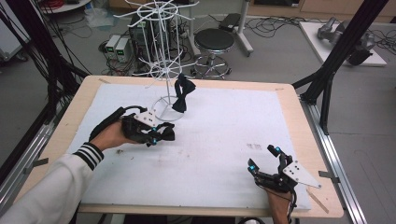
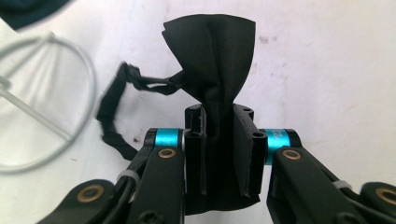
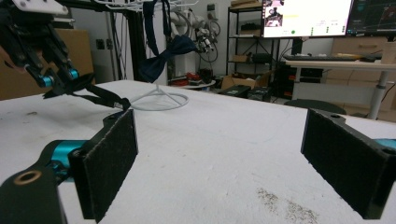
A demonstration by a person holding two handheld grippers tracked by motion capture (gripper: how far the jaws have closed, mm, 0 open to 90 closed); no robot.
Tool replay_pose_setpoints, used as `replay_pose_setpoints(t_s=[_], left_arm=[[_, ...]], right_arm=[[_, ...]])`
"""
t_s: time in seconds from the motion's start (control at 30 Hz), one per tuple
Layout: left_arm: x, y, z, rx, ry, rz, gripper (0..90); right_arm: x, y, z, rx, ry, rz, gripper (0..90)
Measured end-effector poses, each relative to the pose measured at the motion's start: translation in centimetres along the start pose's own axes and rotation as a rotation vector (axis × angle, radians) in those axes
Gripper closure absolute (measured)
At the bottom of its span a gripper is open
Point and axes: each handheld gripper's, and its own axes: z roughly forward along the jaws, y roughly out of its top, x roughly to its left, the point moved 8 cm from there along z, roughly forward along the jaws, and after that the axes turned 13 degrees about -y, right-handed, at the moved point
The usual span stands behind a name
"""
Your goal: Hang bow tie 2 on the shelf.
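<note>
My left gripper (image 1: 159, 135) is shut on a black bow tie (image 2: 212, 60), held a little above the white table mat. One wing of the tie fans out beyond the jaws, and its strap (image 2: 112, 112) dangles to the left. The right gripper view shows that gripper (image 3: 63, 84) at far left with the strap (image 3: 100, 97) trailing from it. A second, dark bow tie (image 1: 182, 93) hangs on the white wire rack (image 1: 161, 51) at the table's back. My right gripper (image 1: 264, 156) rests open near the front right of the mat, nothing between its pads (image 3: 109, 163).
The rack's round wire base (image 1: 163, 109) stands just behind my left gripper. The white mat (image 1: 219, 126) covers most of a wooden table (image 1: 299, 121). Beyond the table are a black stool (image 1: 214, 42), cables and computer boxes on the floor.
</note>
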Motion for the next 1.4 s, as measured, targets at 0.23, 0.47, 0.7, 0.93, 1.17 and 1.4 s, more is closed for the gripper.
replay_pose_setpoints(t_s=[0.23, 0.47, 0.7, 0.93, 1.17, 1.4], left_arm=[[-0.3, 0.0, -1.3, -0.11, 0.041, -0.013, 75.7], [-0.4, 0.4, -3.6, -0.234, 0.093, -0.031, 75.7], [-0.4, 0.7, -6.1, -0.348, 0.173, -0.054, 75.7], [0.1, 0.6, -8.5, -0.44, 0.268, -0.101, 75.8], [0.4, 0.6, -10.0, -0.479, 0.322, -0.128, 75.8], [0.7, 0.9, -11.4, -0.505, 0.365, -0.131, 75.9]], right_arm=[[-0.1, 0.0, 0.0, -0.003, -0.015, 0.002, 10.2], [-0.1, 0.1, 0.0, -0.004, -0.019, -0.001, 10.2], [-0.2, 0.1, 0.0, -0.009, -0.021, -0.002, 10.2], [-0.2, 0.1, 0.0, -0.015, -0.024, -0.005, 10.2], [-0.2, 0.1, 0.0, -0.008, -0.022, 0.001, 10.2], [-0.3, 0.2, 0.0, -0.02, -0.025, 0.002, 10.2]])
